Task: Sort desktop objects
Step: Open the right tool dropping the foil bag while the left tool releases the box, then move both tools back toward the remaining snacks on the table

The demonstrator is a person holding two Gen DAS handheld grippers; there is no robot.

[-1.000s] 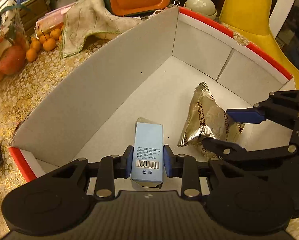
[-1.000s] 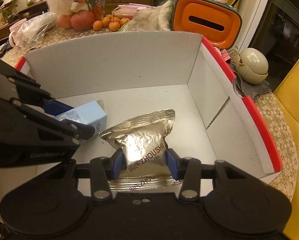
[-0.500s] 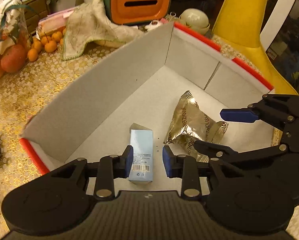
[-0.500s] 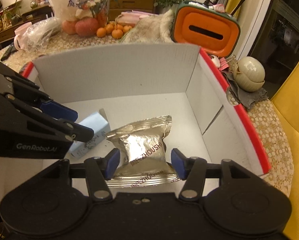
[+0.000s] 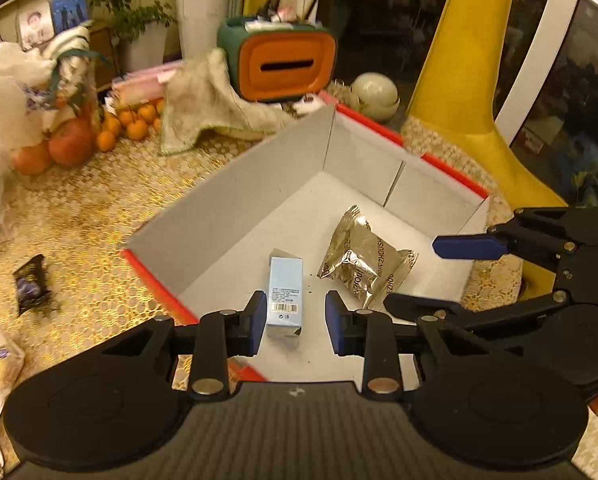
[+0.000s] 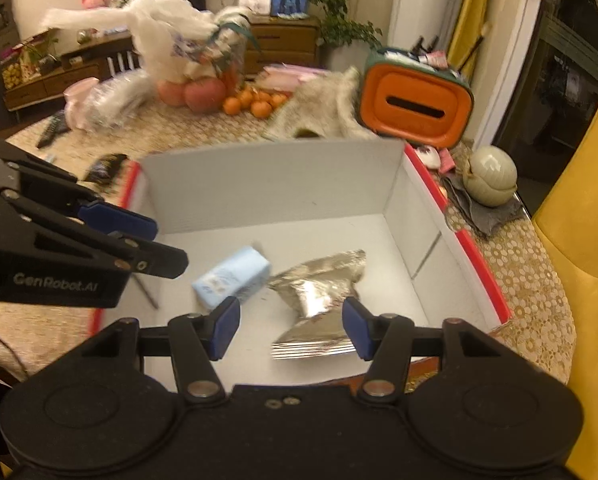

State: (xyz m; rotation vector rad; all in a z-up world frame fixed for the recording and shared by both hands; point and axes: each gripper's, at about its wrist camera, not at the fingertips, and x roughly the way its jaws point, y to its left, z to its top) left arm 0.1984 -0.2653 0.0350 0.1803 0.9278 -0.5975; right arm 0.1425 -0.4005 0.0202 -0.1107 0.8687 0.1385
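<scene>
A white cardboard box with red rims (image 5: 235, 216) (image 6: 283, 184) stands on the table. On its floor lie a small light-blue carton (image 5: 285, 290) (image 6: 231, 276) and a silver foil snack packet (image 5: 365, 262) (image 6: 319, 288). My left gripper (image 5: 295, 322) is open and empty, raised above the box with the carton below it. My right gripper (image 6: 291, 326) is open and empty, raised above the foil packet. Each gripper also shows at the side of the other's view.
A dark snack wrapper (image 5: 31, 288) lies on the gold patterned tablecloth left of the box. Behind the box are an orange tissue holder (image 5: 285, 66), a cloth (image 5: 203, 104), oranges (image 5: 135, 120), bagged fruit and a round ceramic pot (image 5: 375, 92). A yellow chair (image 6: 579, 208) stands right.
Both grippers opened, let go of the blue carton and the foil packet inside the box, and rose back away from it.
</scene>
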